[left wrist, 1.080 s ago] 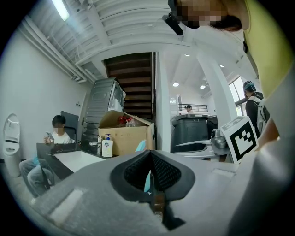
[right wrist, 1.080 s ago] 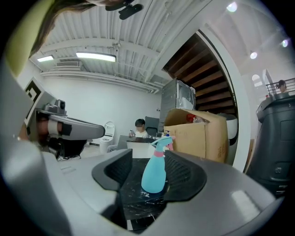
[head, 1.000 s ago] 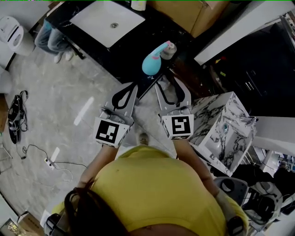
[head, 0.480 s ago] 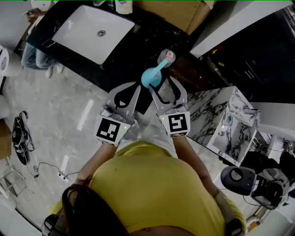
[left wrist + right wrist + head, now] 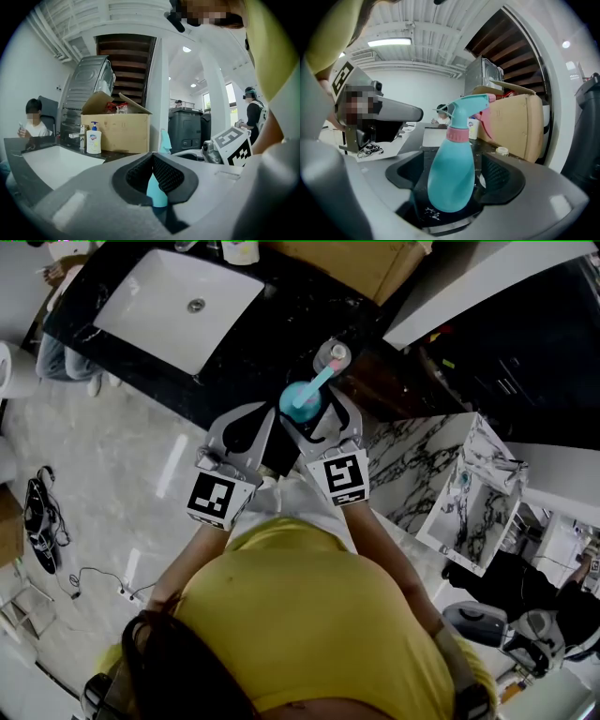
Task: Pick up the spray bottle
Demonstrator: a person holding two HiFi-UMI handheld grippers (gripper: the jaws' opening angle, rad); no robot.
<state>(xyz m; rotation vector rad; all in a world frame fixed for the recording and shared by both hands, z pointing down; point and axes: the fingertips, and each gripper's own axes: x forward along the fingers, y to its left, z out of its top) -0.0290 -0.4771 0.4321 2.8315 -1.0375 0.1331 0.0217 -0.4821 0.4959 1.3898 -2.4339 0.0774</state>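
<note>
No word, brand or number can be read anywhere. The pump bottle (image 5: 93, 138) on the counter (image 5: 281, 320) wears a blue-and-red label, too small to make out. The left tool (image 5: 270, 416) and the right tool (image 5: 314, 411) each carry a marker cube (image 5: 342, 479) printed with black-and-white squares (a pattern only, no letters or digits).

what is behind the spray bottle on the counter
Behind the spray bottle: a cardboard box, a soap bottle and a white sink. Its trigger hides part of the soap bottle.
</note>
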